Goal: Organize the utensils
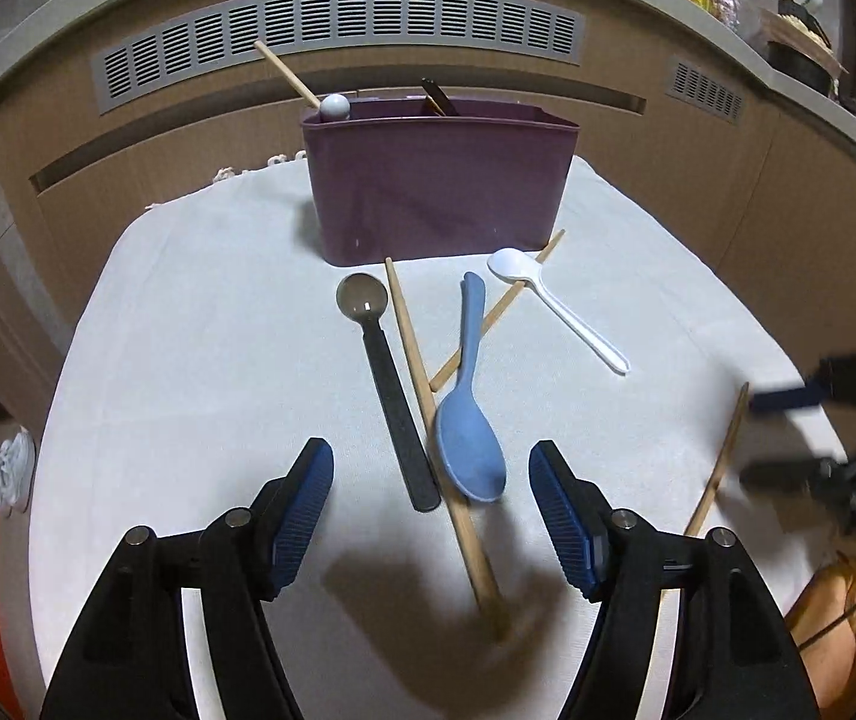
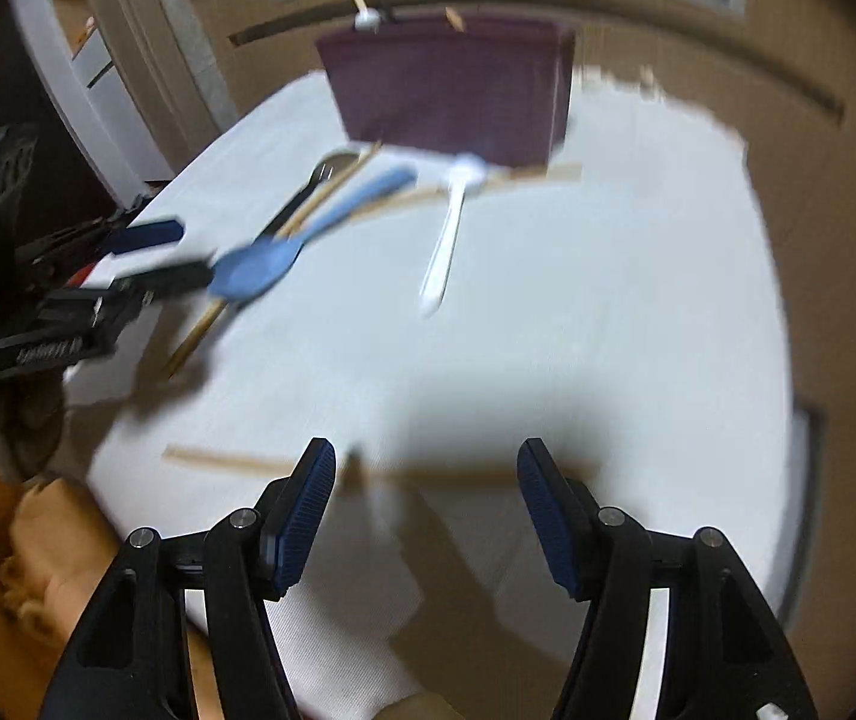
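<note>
Looking along the left gripper point(image 1: 430, 474): its fingers point(image 1: 302, 516) stand released and apart, nothing between the pads. Just ahead of the fingertips lies the blue spoon point(image 1: 466, 420), bowl nearest, handle running away toward the purple bin point(image 1: 436, 186). A long chopstick point(image 1: 428, 396) passes under the bowl and runs back between the fingers. The black-handled scoop point(image 1: 389, 384) lies just left of that chopstick, ahead of the left finger. Further ahead, toward the right finger's side, a white spoon point(image 1: 553, 306) rests across a second chopstick point(image 1: 496, 312). All sit on the cloth-covered bench point(image 1: 188, 330).

Judgement: the blue spoon looks the likely pick. Straddle the narrow neck above the bowl rather than the broad bowl, and close only once clear of the chopstick beneath, or both will lift together.

Bin contents: a stick with a white ball end point(image 1: 335, 105) leans out at the left corner; a dark utensil tip point(image 1: 436, 97) shows near the middle. The rest of the interior is hidden by the wall.

Right wrist view, blurred. The right gripper point(image 2: 428, 468) is likewise released, holding nothing. A lone chopstick point(image 2: 230, 461) lies crosswise just beyond the fingertips, partly in shadow. Approach square to its length so both pads meet it. The purple bin stands well ahead, beyond the white spoon.
</note>
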The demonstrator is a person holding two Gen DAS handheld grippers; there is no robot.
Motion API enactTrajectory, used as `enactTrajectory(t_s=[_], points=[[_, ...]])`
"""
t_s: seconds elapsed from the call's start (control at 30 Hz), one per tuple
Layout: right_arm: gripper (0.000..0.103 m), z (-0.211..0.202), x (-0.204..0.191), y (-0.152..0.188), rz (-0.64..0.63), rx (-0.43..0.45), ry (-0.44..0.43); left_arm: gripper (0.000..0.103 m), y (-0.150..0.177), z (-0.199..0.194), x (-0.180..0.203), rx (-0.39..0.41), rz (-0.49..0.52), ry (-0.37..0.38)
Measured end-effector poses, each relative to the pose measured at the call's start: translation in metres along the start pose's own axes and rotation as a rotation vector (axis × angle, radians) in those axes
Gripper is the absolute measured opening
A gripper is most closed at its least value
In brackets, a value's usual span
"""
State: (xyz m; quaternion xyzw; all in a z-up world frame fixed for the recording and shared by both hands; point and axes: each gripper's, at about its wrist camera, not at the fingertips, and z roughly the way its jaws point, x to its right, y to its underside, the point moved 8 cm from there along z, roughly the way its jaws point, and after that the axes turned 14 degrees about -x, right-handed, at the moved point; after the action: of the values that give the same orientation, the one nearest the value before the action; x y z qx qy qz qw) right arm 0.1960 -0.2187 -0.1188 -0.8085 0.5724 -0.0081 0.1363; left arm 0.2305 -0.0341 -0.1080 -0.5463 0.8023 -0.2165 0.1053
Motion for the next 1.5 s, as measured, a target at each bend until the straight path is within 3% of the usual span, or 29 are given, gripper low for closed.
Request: enactTrajectory(t_s=[0.13, 0.3, 0.43, 0.6, 0.67, 0.77, 0.87, 0.93, 1.17, 1.27, 1.37, 1.5], points=[[0.061, 0.01, 0.009, 0.013, 0.073, -0.069, -0.052, 0.073, -0.003, -0.009, -0.001, 0.025, -0.004, -0.016], [0.061, 0.01, 0.019, -0.002, 0.154, -0.036, -0.096, 0.08, -0.004, -0.014, -0.007, 0.045, -0.016, -0.027], [0.063, 0.015, 0.019, -0.027, 0.17, 0.012, -0.047, 0.08, -0.003, -0.009, -0.012, 0.039, -0.037, -0.021], [0.076, 0.027, -0.004, -0.051, 0.078, 0.031, 0.029, 0.08, -0.001, 0.0, -0.016, 0.026, -0.05, -0.01], [0.086, 0.031, -0.01, -0.056, 0.051, 0.035, 0.042, 0.08, -0.002, 0.003, -0.013, 0.023, -0.038, 0.006], [0.097, 0.035, -0.015, -0.058, 0.035, 0.042, 0.036, 0.08, -0.007, 0.008, -0.003, 0.023, 0.003, 0.03], [0.103, 0.038, -0.02, -0.057, 0.007, 0.049, 0.032, 0.074, -0.012, 0.018, 0.003, 0.001, 0.04, 0.024], [0.103, 0.038, -0.02, -0.053, 0.006, 0.06, 0.023, 0.069, -0.015, 0.027, 0.009, -0.024, 0.064, 0.021], [0.103, 0.036, -0.015, -0.049, 0.041, 0.05, -0.011, 0.068, -0.039, 0.041, 0.015, -0.047, 0.09, 0.003], [0.103, 0.039, -0.018, -0.051, 0.005, 0.014, 0.021, 0.066, -0.057, 0.041, 0.014, -0.044, 0.072, 0.027], [0.102, 0.042, -0.02, -0.053, 0.015, 0.018, 0.068, 0.057, -0.073, 0.038, 0.012, -0.039, 0.05, 0.028], [0.084, 0.042, -0.021, -0.058, -0.006, 0.045, 0.158, 0.057, -0.08, 0.04, 0.012, -0.052, 0.03, 0.049]])
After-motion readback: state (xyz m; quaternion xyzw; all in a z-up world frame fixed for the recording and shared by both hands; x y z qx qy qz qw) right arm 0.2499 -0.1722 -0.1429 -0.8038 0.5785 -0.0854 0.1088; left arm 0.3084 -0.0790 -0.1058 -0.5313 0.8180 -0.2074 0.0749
